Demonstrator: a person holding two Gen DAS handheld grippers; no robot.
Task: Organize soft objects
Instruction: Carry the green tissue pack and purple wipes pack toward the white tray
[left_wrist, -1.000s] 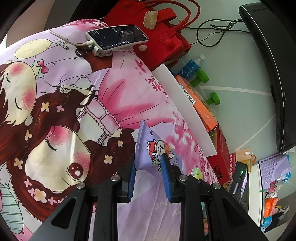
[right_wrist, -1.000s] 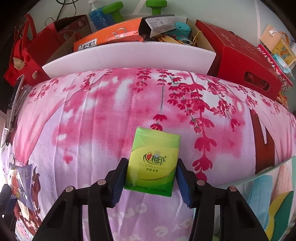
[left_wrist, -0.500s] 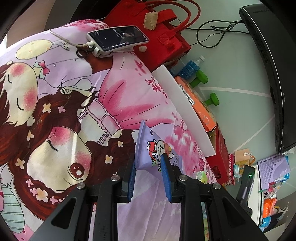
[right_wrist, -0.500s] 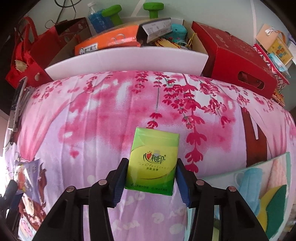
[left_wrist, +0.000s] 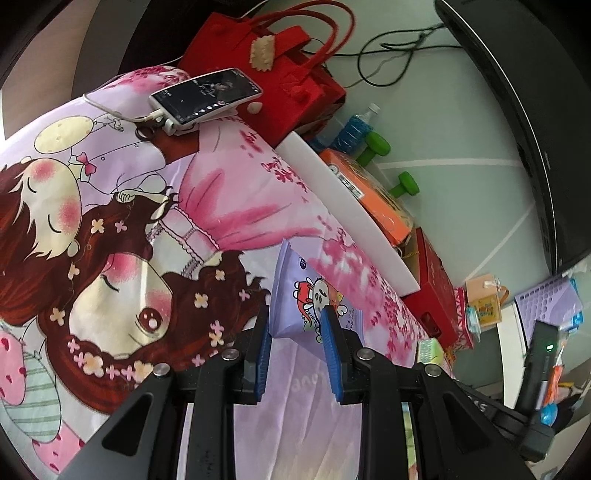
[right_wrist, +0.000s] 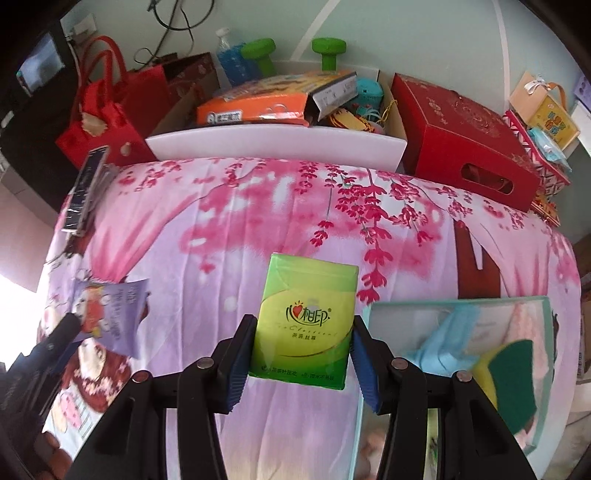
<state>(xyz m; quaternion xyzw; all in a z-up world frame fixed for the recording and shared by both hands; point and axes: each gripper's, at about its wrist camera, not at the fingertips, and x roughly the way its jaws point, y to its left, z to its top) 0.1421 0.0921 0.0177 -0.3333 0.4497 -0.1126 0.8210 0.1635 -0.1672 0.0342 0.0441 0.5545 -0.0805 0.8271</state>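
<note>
My left gripper (left_wrist: 297, 345) is shut on a purple tissue pack (left_wrist: 301, 295) with a cartoon print, held above the pink cartoon bedsheet (left_wrist: 147, 206). That same purple pack (right_wrist: 110, 314) shows at the left of the right wrist view, in the left gripper (right_wrist: 70, 328). My right gripper (right_wrist: 303, 354) is shut on a green tissue pack (right_wrist: 304, 325), lifted off the sheet. Just right of it lies a light green tray (right_wrist: 373, 314) holding a blue cloth (right_wrist: 447, 343) and a green-and-yellow sponge (right_wrist: 513, 380). The green pack (left_wrist: 428, 349) peeks in at the lower right of the left wrist view.
A phone (left_wrist: 207, 94) on a cable lies at the far corner of the bed. Beyond the bed's edge stand a white board (right_wrist: 273, 146), a red felt bag (left_wrist: 280, 62), an orange box (right_wrist: 255, 105), a red carton (right_wrist: 469, 144), green dumbbells (right_wrist: 328, 51) and a water bottle (left_wrist: 351, 127).
Both grippers have risen with their packs; the bed looks farther away. In the right wrist view the tray with cloth and sponge has come more into view.
</note>
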